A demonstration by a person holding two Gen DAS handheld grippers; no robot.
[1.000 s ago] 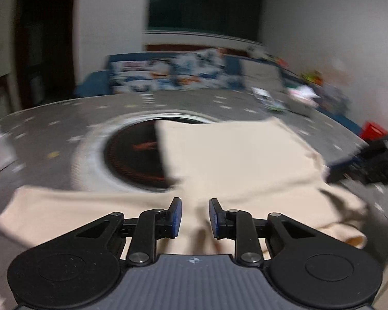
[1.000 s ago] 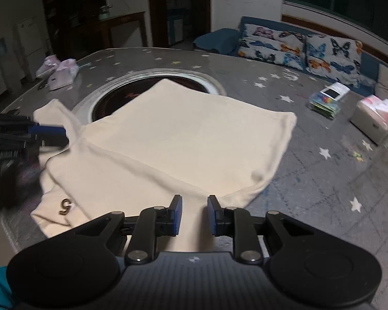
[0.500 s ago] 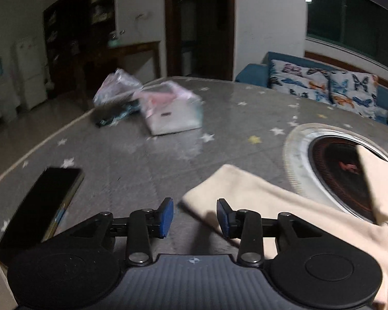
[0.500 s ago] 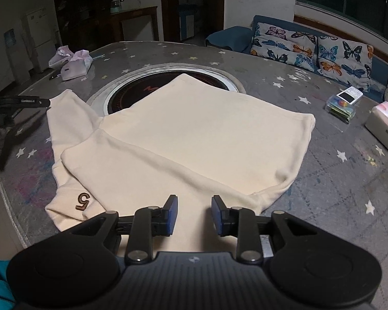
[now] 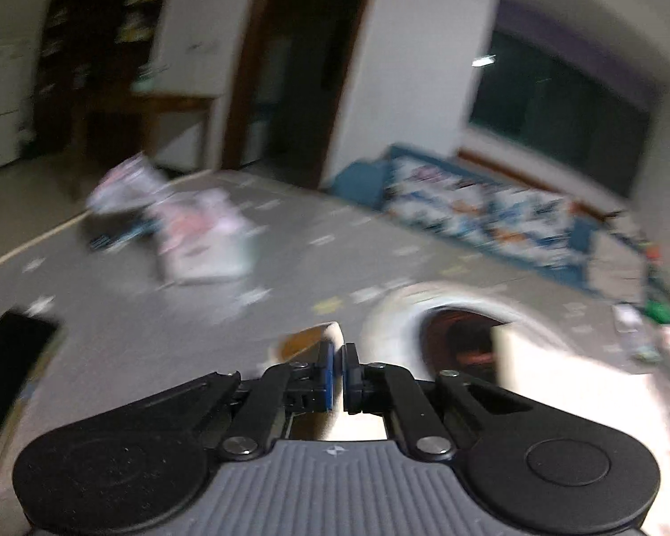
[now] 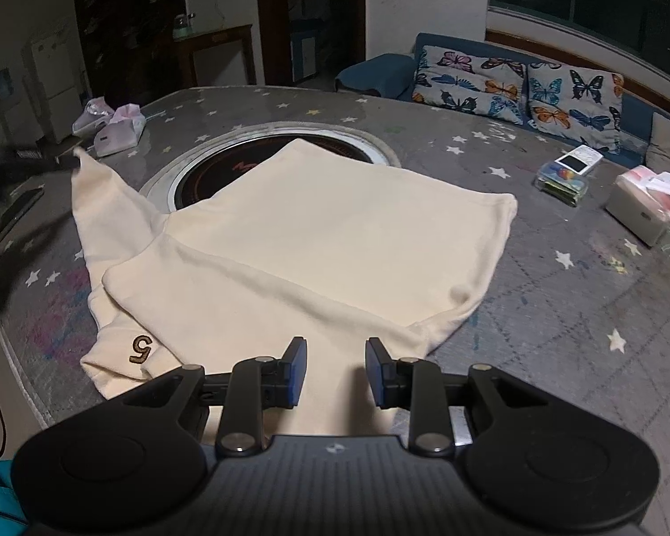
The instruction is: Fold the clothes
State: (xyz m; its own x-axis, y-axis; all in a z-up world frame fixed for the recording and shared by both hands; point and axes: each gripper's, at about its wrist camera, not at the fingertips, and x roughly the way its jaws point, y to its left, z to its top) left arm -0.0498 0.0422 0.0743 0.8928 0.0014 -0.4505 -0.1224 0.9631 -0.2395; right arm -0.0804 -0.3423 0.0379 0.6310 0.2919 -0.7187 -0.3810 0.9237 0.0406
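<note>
The cream garment (image 6: pixel 317 241) lies spread on the grey star-patterned tabletop (image 6: pixel 558 295), partly over the round inset burner (image 6: pixel 228 165). One sleeve (image 6: pixel 98 196) is drawn up to a point at the far left; the other, marked with a "5" (image 6: pixel 141 349), lies near the front edge. The left hand-held gripper (image 5: pixel 337 373) is closed on cream fabric (this view is heavily blurred). The right hand-held gripper (image 6: pixel 336 373) stands open and empty above the garment's near edge. Tissue packs (image 6: pixel 118 127) sit at the far left, a small box (image 6: pixel 563 176) to the right.
</note>
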